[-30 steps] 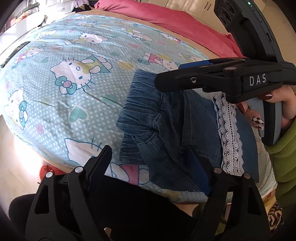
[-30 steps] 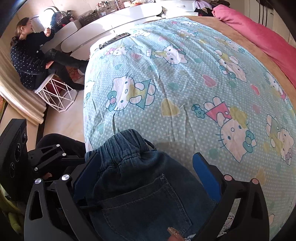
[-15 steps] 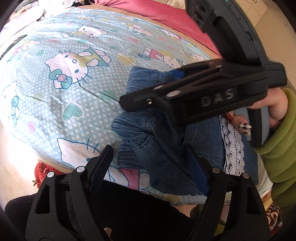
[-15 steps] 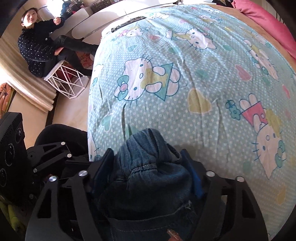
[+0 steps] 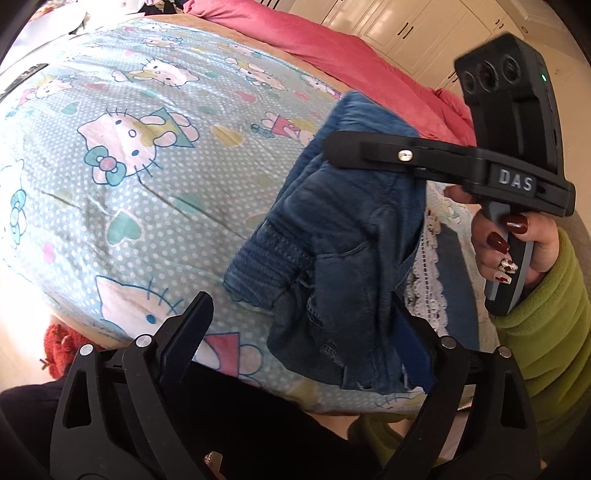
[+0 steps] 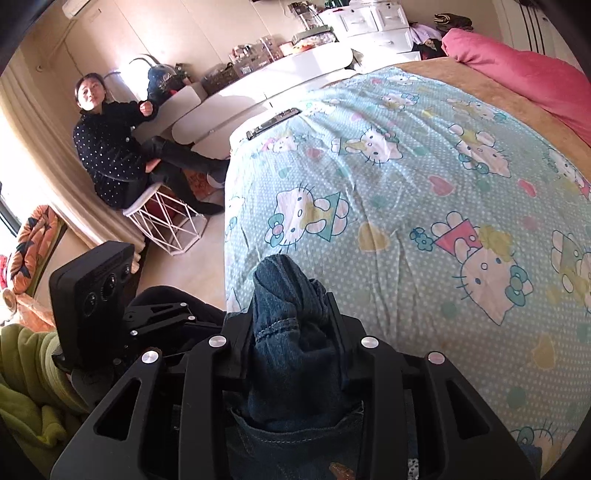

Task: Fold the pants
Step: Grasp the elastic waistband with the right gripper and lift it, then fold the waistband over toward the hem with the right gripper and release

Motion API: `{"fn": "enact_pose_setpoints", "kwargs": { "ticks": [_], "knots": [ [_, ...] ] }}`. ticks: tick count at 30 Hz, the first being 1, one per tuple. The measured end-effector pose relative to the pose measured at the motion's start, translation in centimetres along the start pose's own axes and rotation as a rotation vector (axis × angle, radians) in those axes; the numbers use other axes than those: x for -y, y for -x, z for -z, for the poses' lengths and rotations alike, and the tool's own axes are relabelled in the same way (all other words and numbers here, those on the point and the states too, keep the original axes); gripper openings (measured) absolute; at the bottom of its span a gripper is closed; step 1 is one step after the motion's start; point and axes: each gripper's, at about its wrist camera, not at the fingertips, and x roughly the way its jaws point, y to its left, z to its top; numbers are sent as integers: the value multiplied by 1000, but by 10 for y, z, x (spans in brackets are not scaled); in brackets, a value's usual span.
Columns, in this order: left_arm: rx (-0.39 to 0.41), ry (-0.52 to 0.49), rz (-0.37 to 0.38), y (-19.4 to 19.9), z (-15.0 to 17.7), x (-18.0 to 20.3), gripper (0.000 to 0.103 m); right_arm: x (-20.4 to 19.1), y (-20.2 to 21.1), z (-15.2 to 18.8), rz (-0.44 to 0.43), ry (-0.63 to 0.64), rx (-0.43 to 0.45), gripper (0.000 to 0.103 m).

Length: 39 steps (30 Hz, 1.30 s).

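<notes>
Pants point(image 5: 343, 236) bunched in closing right gripper point(image 6: 291, 314), waistband end hanging toward bedsheet point(image 5: 147, 206).

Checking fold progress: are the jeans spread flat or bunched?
Bunched: the jeans hang crumpled from the closing right gripper, above the bedsheet.

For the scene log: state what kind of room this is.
Most likely a bedroom at home: a bed under a cartoon-cat sheet with a pink quilt at its far end, white drawers along the wall, and cream wardrobe doors.
</notes>
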Motion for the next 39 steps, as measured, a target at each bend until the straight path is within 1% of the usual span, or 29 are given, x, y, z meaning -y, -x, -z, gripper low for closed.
{"fn": "enact_pose_setpoints", "kwargs": {
  "ticks": [3,8,12,13,14,15,18,20,23,25,26,27,28,29,31,32,33,34,35,36,38,39],
  "knots": [
    [5,22,44,-1,4,6,85,3,20,8,-4,-13,40,31],
    [-25,52,143,-12,8,25,86,10,53,26,-11,-34,112,31],
    [-28,51,193,-15,9,41,85,21,78,43,-5,-63,158,31],
    [-28,51,213,-15,8,47,83,24,84,47,0,-69,165,31],
    [-30,47,226,-15,9,51,76,28,90,52,1,-78,176,31],
    [-34,41,233,-16,9,56,74,31,96,58,4,-87,186,31],
    [-41,-1,241,-15,11,73,67,38,111,73,23,-119,213,31],
    [-46,-38,254,-18,15,94,66,43,121,83,43,-135,218,31],
    [-58,-96,264,-19,18,116,66,50,134,98,80,-169,205,40],
    [-80,-144,271,-24,23,131,66,57,144,108,129,-200,210,54],
    [-92,-156,276,-27,24,135,66,62,152,115,150,-228,217,57],
    [-110,-172,286,-30,28,141,66,66,159,120,160,-251,229,63],
    [-123,-184,292,-34,31,145,66,70,167,127,181,-274,241,66],
    [-134,-195,294,-39,31,147,66,71,170,131,207,-287,239,67],
    [-159,-225,301,-48,35,152,66,75,171,143,267,-326,211,76],
    [-166,-234,303,-49,37,155,66,77,168,148,279,-344,198,77],
    [-175,-246,307,-51,39,158,66,77,165,154,286,-363,186,77],
    [-184,-261,303,-51,43,162,68,80,160,159,290,-391,169,82],
    [-188,-272,298,-53,44,164,70,79,157,165,294,-415,160,85],
    [-193,-285,296,-56,46,167,71,82,153,170,283,-443,157,88],
    [-207,-310,280,-62,50,172,73,86,144,175,228,-480,154,89],
    [-212,-319,272,-67,49,173,73,87,141,176,215,-498,148,94]
  ]
}}
